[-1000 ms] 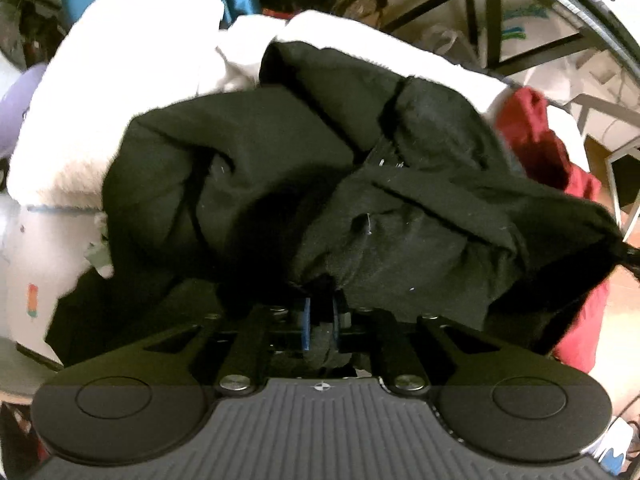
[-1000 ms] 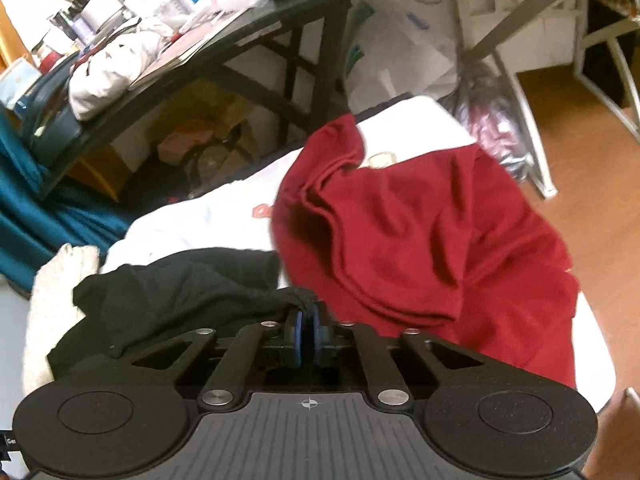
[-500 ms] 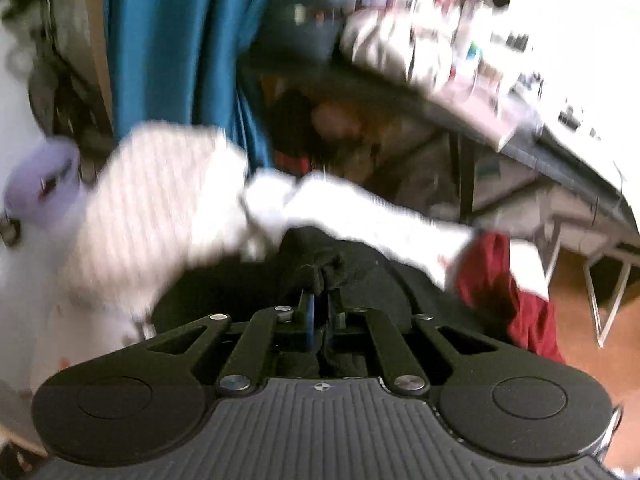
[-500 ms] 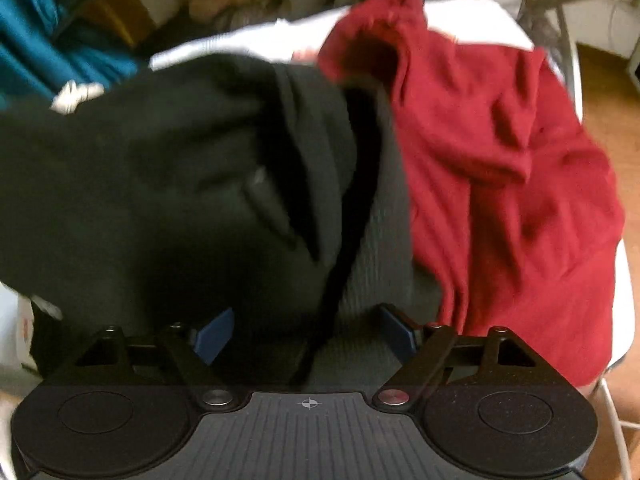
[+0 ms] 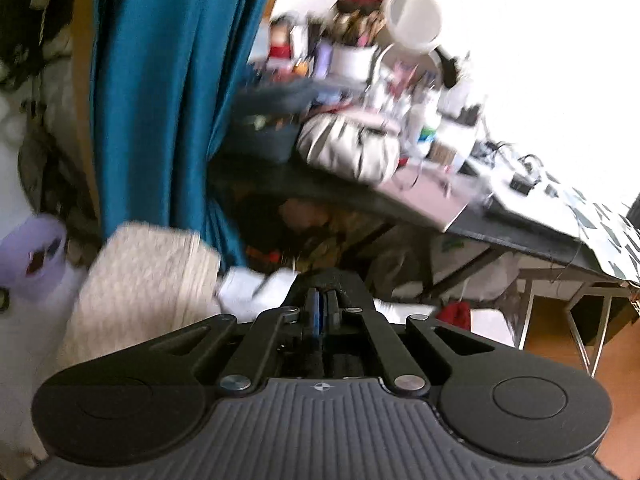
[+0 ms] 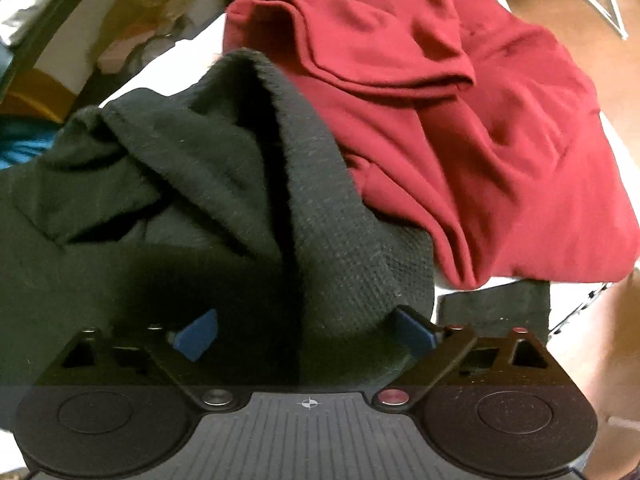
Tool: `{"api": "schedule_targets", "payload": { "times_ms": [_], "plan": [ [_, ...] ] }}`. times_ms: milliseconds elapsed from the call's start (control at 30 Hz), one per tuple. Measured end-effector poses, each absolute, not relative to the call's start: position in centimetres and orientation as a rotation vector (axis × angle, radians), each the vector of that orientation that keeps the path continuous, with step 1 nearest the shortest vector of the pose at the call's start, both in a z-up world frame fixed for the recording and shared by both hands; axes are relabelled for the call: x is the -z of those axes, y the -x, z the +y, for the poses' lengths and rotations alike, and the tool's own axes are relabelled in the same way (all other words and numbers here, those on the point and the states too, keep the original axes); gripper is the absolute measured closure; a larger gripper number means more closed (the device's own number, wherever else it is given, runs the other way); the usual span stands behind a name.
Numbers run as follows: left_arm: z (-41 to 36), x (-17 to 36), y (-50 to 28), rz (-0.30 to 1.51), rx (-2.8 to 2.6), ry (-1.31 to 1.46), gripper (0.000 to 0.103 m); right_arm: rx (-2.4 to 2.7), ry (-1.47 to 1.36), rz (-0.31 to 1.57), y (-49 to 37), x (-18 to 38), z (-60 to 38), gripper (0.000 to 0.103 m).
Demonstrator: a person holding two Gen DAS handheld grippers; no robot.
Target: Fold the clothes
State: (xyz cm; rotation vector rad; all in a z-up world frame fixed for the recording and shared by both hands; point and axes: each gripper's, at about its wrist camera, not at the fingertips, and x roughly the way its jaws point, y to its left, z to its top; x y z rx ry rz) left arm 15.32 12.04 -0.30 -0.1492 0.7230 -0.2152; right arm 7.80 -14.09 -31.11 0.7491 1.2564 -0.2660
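A black knit garment (image 6: 224, 168) lies bunched on a white surface (image 6: 456, 286), with a red garment (image 6: 480, 120) crumpled beyond it to the right. My right gripper (image 6: 304, 332) points down at the black garment; its jaws stand wide and are closing, with the ribbed hem bulging between the blue pads (image 6: 196, 334). In the left wrist view my left gripper (image 5: 322, 304) is raised and shut on a pinch of the black garment (image 5: 332, 278), which drapes over its fingertips. Most of the garment hangs hidden below that camera.
A cream knit piece (image 5: 140, 280) lies at the left, before a teal curtain (image 5: 160, 100). A cluttered black desk (image 5: 520, 236) stands behind, with metal legs over the wooden floor (image 5: 616, 360). A small dark folded piece (image 6: 496, 308) lies at the white surface's near right edge.
My left gripper has risen with the black cloth and tilted up toward the desk. My right gripper let go, opened wide and dropped down over the black garment's hem.
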Motion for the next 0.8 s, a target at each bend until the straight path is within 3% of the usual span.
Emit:
{"api": "schedule_targets", "payload": {
  "times_ms": [33, 100, 133, 367, 567, 800],
  "plan": [
    [12.2, 0.9, -15.4, 0.749, 0.208, 0.167, 0.101, 0.257, -0.755, 1.26, -7.5, 31.3, -14.0, 0.063],
    [12.5, 1.5, -15.2, 0.774, 0.211, 0.203, 0.102, 0.24, -0.782, 1.261, -6.9, 31.1, -14.1, 0.089],
    [12.7, 1.7, -14.9, 0.779, 0.214, 0.209, 0.102, 0.239, -0.795, 1.241, -6.5, 30.4, -14.4, 0.096],
    [11.9, -1.2, -14.9, 0.675, 0.273, 0.206, 0.102, 0.176, -0.819, 0.883, -3.8, 20.2, -18.9, 0.1],
    [11.4, -5.2, -14.7, 0.545, 0.304, 0.237, 0.102, 0.061, -0.886, 0.561, -6.3, 10.3, -24.7, 0.101],
    [12.0, -8.4, -13.3, 0.414, 0.263, 0.222, 0.102, -0.197, -0.841, 0.308, -7.6, 0.1, -23.9, 0.101]
  ]
}}
